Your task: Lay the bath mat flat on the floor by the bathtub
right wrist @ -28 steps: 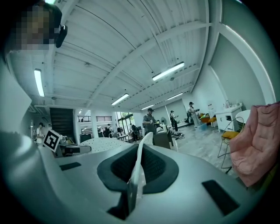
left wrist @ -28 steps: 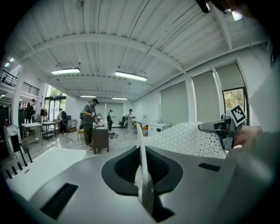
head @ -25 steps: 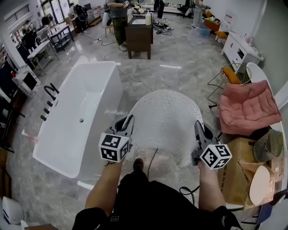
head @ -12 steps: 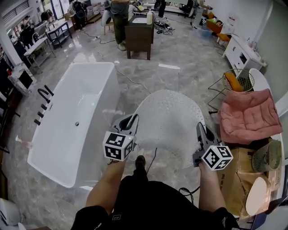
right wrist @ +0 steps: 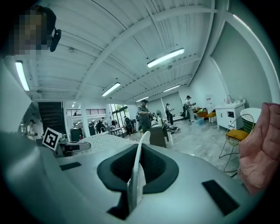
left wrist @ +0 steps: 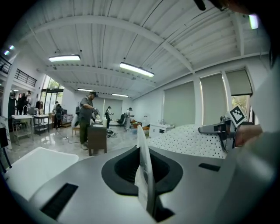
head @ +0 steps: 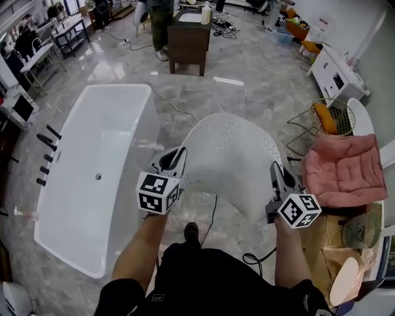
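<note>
Corners of the bath mat [head: 231, 154] are pinched in my two grippers, one near corner in each. My left gripper [head: 176, 158] has its jaws closed tight on a thin white fold of the mat, which stands on edge between them in the left gripper view. My right gripper [head: 275, 174] is clamped the same way on the other corner, with the sheet upright in its jaws.

The mat, white and dotted, bows up and away from me in a rounded arch above the grey marble floor [head: 247, 99]. It lies just to the right of the bathtub [head: 92, 160]. I cannot tell whether its far edge touches the floor.

Compared with a second ago, my grip has not changed and the grippers stand about as far apart as before. The mat now reaches further out ahead of me, and its near edge has drawn up into a curve between the grippers. That leaves more bare floor around my shoe [head: 191, 232] and the black cable [head: 210, 216] beside it. The bathtub shows more fully on my left than it did, almost its whole length now. The pink cushion [head: 342, 170] remains to my right, and the dark desk [head: 188, 40] with a person [head: 157, 18] beside it stands far ahead.
</note>
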Demonstrator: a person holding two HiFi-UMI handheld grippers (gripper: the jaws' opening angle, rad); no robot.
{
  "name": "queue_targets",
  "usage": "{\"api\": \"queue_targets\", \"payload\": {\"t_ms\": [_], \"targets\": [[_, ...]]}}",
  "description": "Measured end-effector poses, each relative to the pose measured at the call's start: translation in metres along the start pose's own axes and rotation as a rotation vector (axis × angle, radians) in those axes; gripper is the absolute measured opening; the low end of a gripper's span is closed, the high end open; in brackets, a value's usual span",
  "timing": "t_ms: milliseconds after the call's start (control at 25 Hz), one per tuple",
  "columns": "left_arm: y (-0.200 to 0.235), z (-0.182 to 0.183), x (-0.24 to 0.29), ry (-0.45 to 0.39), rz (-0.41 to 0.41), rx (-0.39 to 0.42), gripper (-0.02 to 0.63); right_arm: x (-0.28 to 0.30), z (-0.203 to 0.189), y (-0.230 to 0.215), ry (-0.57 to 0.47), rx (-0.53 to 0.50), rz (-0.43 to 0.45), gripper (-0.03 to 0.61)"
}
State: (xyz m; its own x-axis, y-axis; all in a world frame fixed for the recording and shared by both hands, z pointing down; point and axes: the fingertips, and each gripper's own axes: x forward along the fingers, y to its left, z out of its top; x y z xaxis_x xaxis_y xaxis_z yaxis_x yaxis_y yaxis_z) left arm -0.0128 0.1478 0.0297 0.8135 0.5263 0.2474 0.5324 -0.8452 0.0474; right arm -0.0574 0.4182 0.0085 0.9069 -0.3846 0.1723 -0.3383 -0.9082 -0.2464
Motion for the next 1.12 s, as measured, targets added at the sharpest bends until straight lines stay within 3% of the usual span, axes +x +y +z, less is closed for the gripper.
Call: {"api": "queue_targets", "payload": {"t_ms": [280,520,720,1120], "targets": [[0.063,0.012,0.053,0.022,-0.006,-0.005,0.018,0.078,0.011,-0.012,0.007,0.024,-0.014,0.023],[0.085,0.02,0.083,0.035,-0.005,-0.001,0.018,0.121,0.02,-0.027,0.014,0.045,-0.011,0.023],[0.093,0.015,0.133,0.072,0.017,-0.02,0.018,0.167,0.016,-0.066,0.04,0.08,0.018,0.023],[0.119,0.027,0.243,0.096,0.183,-0.099,0.018,0.3,0.048,-0.139,0.115,0.012,0.222,0.023]]}}
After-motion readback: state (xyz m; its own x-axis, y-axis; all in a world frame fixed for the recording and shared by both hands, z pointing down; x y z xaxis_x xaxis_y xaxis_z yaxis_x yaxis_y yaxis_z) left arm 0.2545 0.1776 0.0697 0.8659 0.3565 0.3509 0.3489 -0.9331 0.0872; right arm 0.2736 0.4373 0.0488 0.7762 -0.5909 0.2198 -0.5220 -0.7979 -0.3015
